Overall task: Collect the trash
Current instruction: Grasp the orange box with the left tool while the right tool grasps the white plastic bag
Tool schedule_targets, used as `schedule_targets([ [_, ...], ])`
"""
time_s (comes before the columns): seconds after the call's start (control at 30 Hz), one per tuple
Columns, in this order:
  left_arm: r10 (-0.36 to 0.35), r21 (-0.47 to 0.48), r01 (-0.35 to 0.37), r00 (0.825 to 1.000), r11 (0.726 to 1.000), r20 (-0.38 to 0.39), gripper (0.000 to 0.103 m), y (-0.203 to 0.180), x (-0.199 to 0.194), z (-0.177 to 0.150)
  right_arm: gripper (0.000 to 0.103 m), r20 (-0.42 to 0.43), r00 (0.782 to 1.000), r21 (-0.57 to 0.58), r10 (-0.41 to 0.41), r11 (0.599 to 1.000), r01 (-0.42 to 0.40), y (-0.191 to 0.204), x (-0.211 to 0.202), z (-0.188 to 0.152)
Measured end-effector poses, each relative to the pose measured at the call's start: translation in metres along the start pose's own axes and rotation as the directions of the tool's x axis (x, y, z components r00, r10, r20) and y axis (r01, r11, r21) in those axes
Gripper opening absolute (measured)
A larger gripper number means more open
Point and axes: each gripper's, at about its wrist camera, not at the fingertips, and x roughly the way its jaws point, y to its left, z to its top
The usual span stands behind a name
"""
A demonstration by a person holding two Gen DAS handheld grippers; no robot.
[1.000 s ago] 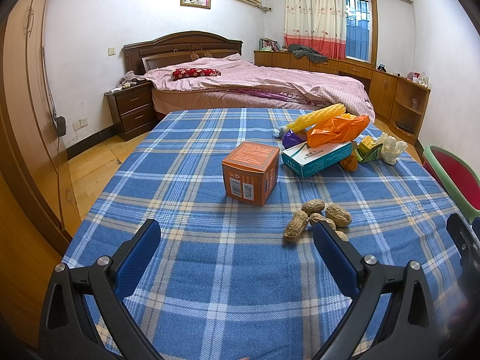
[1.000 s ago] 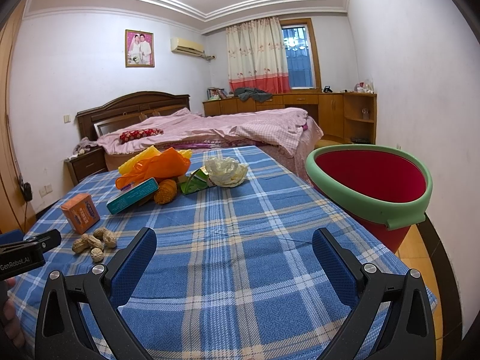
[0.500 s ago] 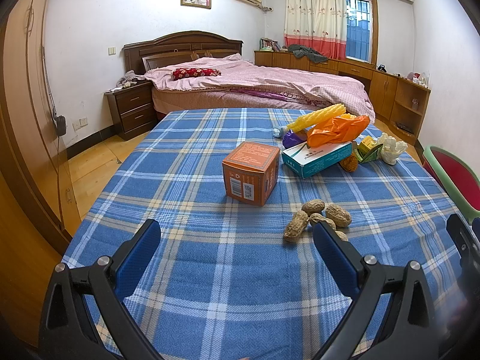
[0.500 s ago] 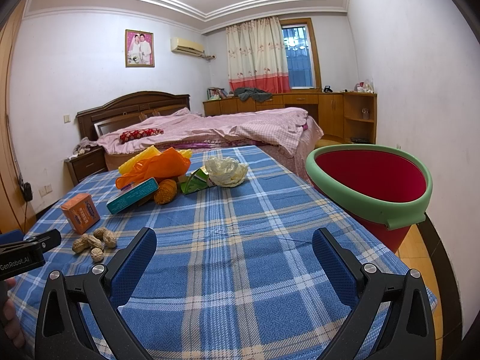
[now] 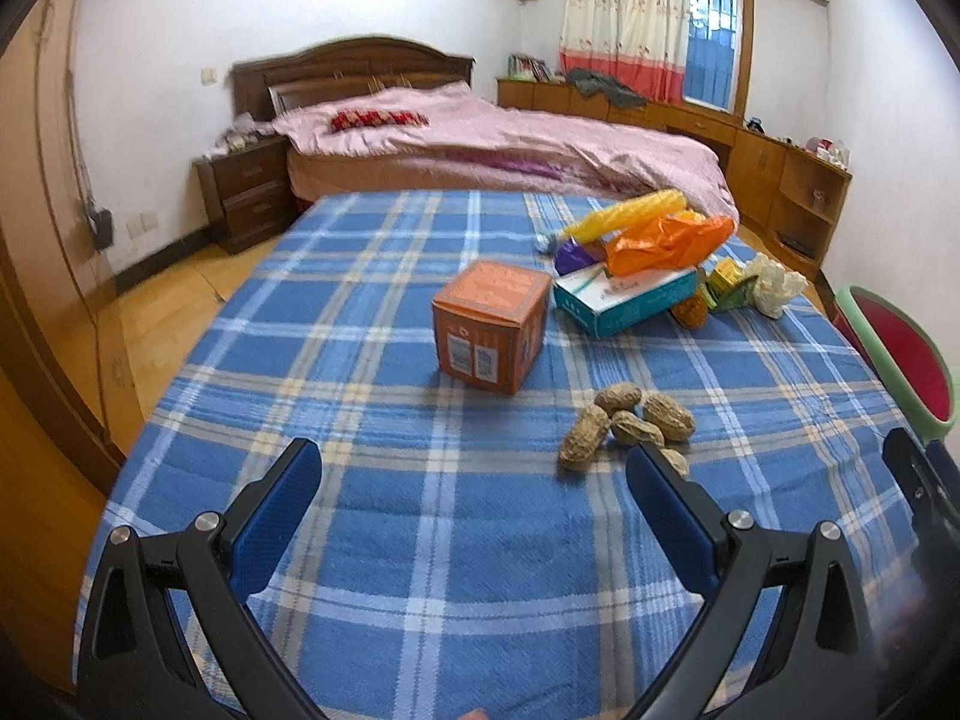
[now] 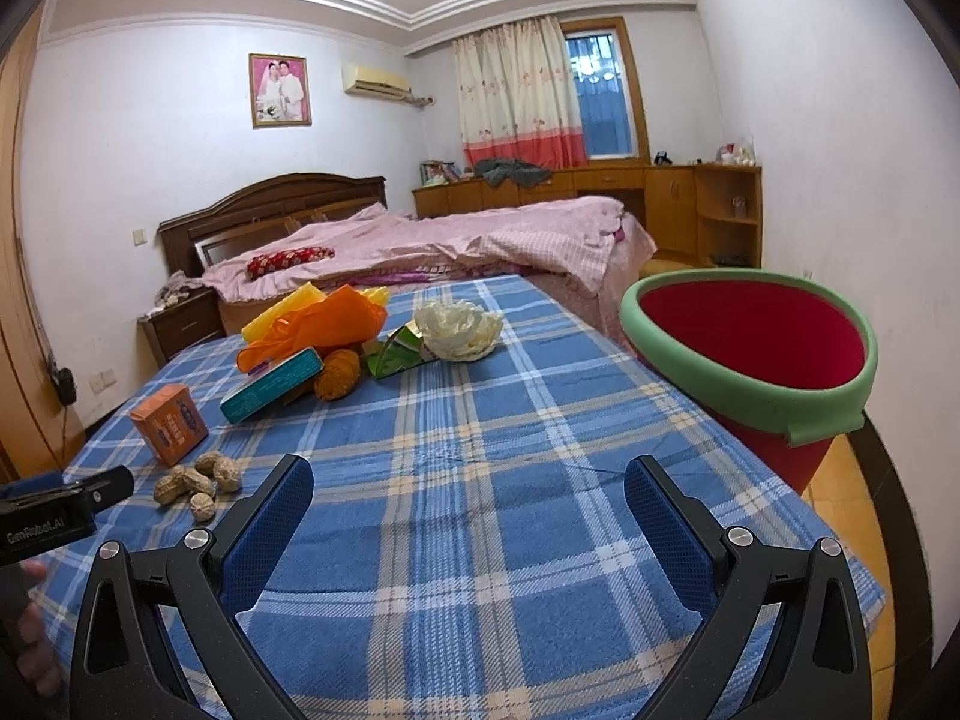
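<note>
Left hand-held gripper (image 5: 474, 468): spread, empty — peanuts (image 5: 627, 420) lie right of centre, just beyond its right finger.
Right hand-held gripper (image 6: 468, 480): spread, empty — farther from them.
Bucket (image 6: 774, 396): right edge, off the tabletop (image 6: 480, 438).

The left gripper (image 5: 474, 471) sits low in the left wrist view, its two black arms tipped with blue pads (image 5: 277, 513) spread wide apart, nothing between them; the right gripper (image 6: 469, 471) is likewise spread wide, holding nothing, level and pointing forward; in the right wrist view the left gripper's black body shows at the left edge, with the person's left hand (image 6: 27, 648) below it.
</note>
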Motion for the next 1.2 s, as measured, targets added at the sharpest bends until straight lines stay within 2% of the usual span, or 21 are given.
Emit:
schedule_targets([
  [0.13, -0.046, 0.008, 0.046, 0.997, 0.999, -0.066, 0.097, -0.001, 0.003, 0.007, 0.103, -0.051, 0.999, 0.019, 0.011, 1.000, -0.010, -0.003, 0.002, 0.004],
  [0.33, -0.034, 0.085, 0.040, 0.997, 0.996, -0.074, 0.097, -0.008, 0.004, 0.026, 0.103, -0.026, 0.999, 0.002, 0.020, 1.000, -0.019, 0.000, -0.012, 0.021],
  [0.5, -0.044, 0.083, 0.055, 0.991, 0.995, -0.128, 0.095, -0.003, 0.018, 0.050, 0.103, -0.047, 0.997, 0.022, 0.060, 0.998, -0.059, 0.000, -0.011, 0.039],
  [0.6, -0.089, 0.070, 0.104, 0.978, 0.992, -0.188, 0.095, 0.002, 0.032, 0.063, 0.103, -0.029, 0.999, -0.015, 0.039, 0.999, -0.039, 0.001, -0.009, 0.052],
  [0.73, -0.071, 0.092, 0.089, 0.980, 0.992, -0.188, 0.094, 0.001, 0.047, 0.076, 0.103, -0.013, 1.000, -0.049, 0.018, 0.999, -0.018, 0.001, 0.004, 0.072],
  [0.83, -0.074, 0.088, 0.092, 0.979, 0.992, -0.190, 0.089, 0.001, 0.059, 0.080, 0.103, -0.093, 0.995, 0.009, 0.037, 0.999, -0.037, -0.007, 0.027, 0.081],
  [0.93, -0.079, 0.053, 0.092, 0.977, 0.994, -0.200, 0.084, 0.005, 0.071, 0.080, 0.103, -0.177, 0.981, 0.077, 0.077, 0.995, -0.064, -0.015, 0.054, 0.086],
  [1.0, -0.105, 0.014, 0.110, 0.972, 0.994, -0.210, 0.084, 0.011, 0.078, 0.078, 0.103, -0.207, 0.977, 0.080, 0.051, 0.996, -0.035, -0.016, 0.066, 0.087],
  [1.07, -0.118, -0.013, 0.118, 0.970, 0.993, -0.210, 0.079, 0.015, 0.081, 0.076, 0.103, -0.211, 0.977, 0.075, 0.038, 0.997, -0.023, -0.014, 0.076, 0.087],
  [1.2, -0.125, -0.021, 0.123, 0.976, 0.992, -0.176, 0.076, 0.017, 0.080, 0.073, 0.103, -0.247, 0.969, 0.050, 0.004, 0.999, 0.009, -0.009, 0.101, 0.088],
])
